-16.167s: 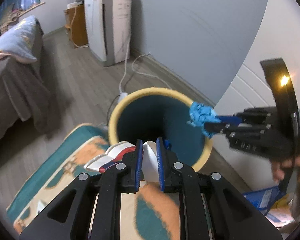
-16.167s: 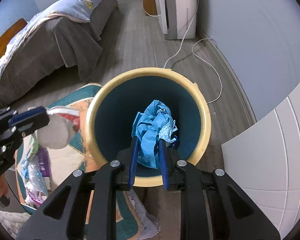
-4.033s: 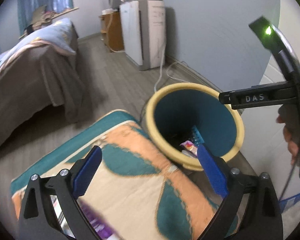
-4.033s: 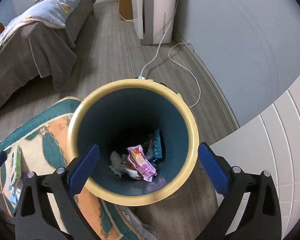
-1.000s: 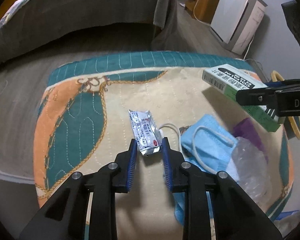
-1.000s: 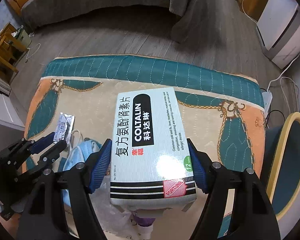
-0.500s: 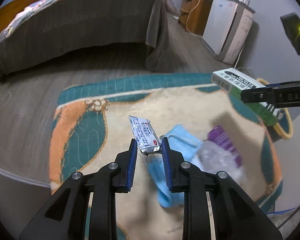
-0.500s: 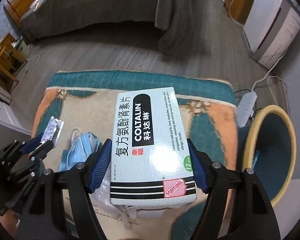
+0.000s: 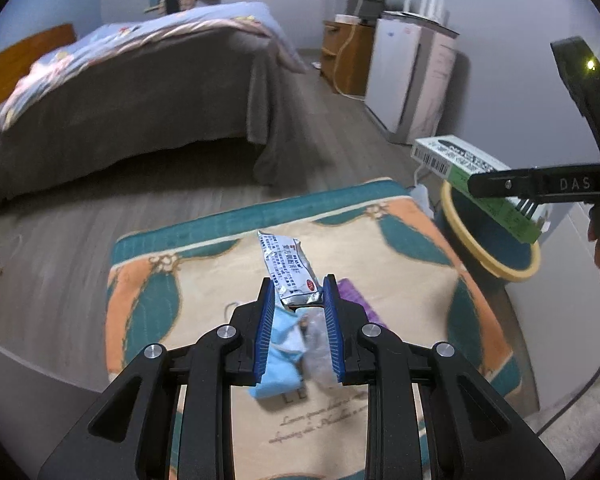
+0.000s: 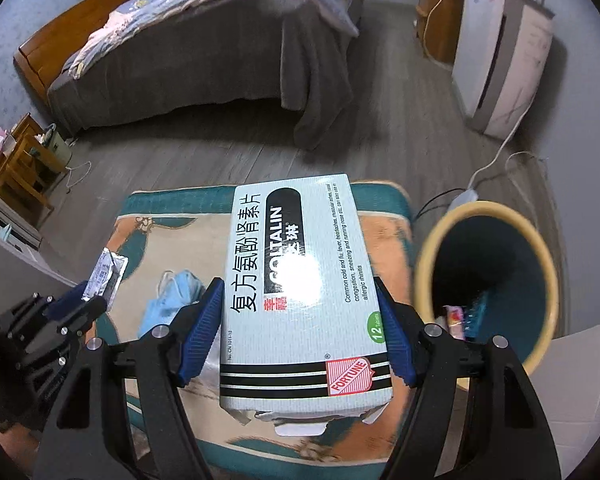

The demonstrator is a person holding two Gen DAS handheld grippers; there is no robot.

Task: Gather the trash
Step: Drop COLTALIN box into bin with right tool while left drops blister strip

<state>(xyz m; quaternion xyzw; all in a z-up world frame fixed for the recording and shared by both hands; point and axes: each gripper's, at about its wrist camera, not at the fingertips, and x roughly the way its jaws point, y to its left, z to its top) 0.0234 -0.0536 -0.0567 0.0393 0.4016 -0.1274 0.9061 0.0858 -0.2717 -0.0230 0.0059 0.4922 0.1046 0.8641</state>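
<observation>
My left gripper [image 9: 298,285] is shut on a silver foil sachet [image 9: 286,266], lifted above the patterned rug [image 9: 204,280]. My right gripper [image 10: 298,286] is shut on a white and green medicine box [image 10: 300,276], which fills the middle of the right wrist view. In the left wrist view that box [image 9: 466,170] hangs over the rim of the yellow bin [image 9: 496,270]. The bin [image 10: 424,256], teal inside, stands to the right of the rug with several wrappers at its bottom. The sachet [image 10: 106,270] shows at the left in the left gripper [image 10: 86,300].
A blue face mask [image 10: 172,294], a crumpled clear wrapper [image 9: 318,350] and a purple wrapper [image 9: 358,300] lie on the rug. A bed [image 9: 132,104] stands beyond. A white appliance [image 10: 504,68] with a cable [image 10: 496,160] and power strip [image 10: 462,200] is by the wall.
Both grippers have risen off the rug with their loads. The views now tilt up to show the bed and room, and the bin has come into fuller view at the right.
</observation>
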